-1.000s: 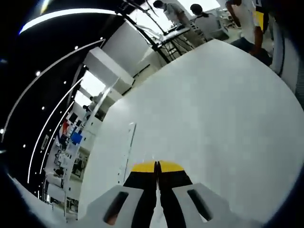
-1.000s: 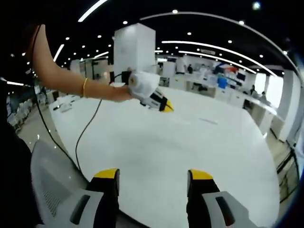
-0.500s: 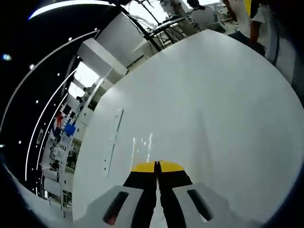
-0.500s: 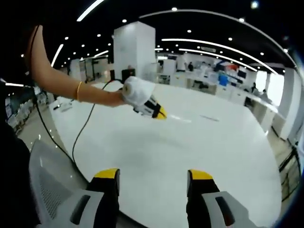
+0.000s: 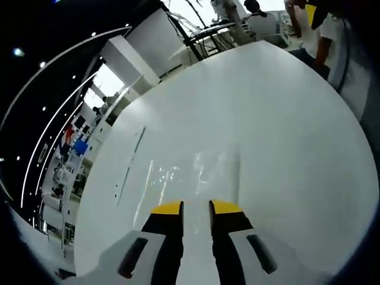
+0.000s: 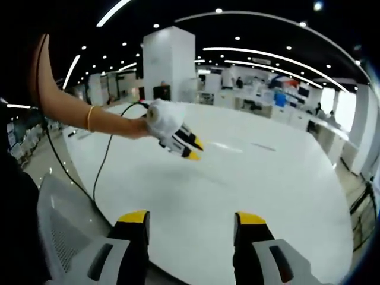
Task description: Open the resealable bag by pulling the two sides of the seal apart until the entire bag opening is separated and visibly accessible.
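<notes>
The left tool (image 5: 196, 206) hangs low over the white counter (image 5: 279, 130), its yellow-tipped jaws slightly parted with nothing between them. Just ahead of it a clear resealable bag (image 5: 196, 172) lies flat on the counter, seemingly well in from the edges, though glare blurs its outline. The right tool (image 6: 193, 218) sits at the counter's near edge, jaws spread wide and empty. A hand (image 6: 138, 126) holds the left tool above the counter.

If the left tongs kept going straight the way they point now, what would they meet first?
Probably the clear resealable bag lying flat on the white table, just ahead of the left tongs; depth is uncertain.
</notes>
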`<action>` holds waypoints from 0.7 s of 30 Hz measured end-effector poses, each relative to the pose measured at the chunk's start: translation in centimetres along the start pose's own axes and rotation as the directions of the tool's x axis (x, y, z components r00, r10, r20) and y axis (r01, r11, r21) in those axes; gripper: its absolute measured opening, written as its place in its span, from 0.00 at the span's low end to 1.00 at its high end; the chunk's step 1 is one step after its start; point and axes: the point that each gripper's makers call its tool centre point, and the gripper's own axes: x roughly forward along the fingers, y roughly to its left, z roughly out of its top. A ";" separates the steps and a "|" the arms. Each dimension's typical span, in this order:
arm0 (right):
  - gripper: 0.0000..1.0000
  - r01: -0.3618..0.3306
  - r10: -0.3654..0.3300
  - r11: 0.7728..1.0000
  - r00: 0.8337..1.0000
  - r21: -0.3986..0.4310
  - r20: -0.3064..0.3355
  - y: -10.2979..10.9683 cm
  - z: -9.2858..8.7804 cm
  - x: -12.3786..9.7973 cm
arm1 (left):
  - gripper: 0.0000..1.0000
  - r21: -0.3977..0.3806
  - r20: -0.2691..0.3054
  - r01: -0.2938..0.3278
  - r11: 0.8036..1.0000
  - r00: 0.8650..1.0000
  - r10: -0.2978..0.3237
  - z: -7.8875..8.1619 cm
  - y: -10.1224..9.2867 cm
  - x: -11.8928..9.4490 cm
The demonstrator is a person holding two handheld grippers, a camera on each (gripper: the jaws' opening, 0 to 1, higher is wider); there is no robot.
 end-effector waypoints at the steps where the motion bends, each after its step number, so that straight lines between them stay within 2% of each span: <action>1: 0.55 0.000 0.000 1.000 1.000 -0.001 -0.001 0.0 0.0 0.0 | 0.16 -0.011 0.004 0.001 1.000 1.000 -0.001 0.1 -0.1 -0.2; 8: 0.55 -0.003 0.003 1.000 1.000 -0.005 0.004 0.4 0.0 -0.1 | 0.22 -0.076 0.011 -0.003 0.997 1.000 0.004 0.1 -0.9 -2.3; 14: 0.55 0.001 -0.001 1.000 1.000 -0.004 0.012 0.6 0.1 -0.4 | 0.33 -0.126 0.033 -0.014 0.992 0.999 0.018 0.4 -1.6 -4.5; 16: 0.55 0.000 0.000 1.000 1.000 -0.007 0.015 0.8 0.0 -0.5 | 0.33 -0.145 0.013 -0.024 0.989 1.000 0.027 0.0 -1.8 -5.5; 21: 0.56 -0.002 0.003 1.000 1.000 -0.014 0.017 1.0 -0.1 -0.5 | 0.39 -0.192 0.028 -0.042 0.981 0.998 0.049 -0.1 -2.8 -8.3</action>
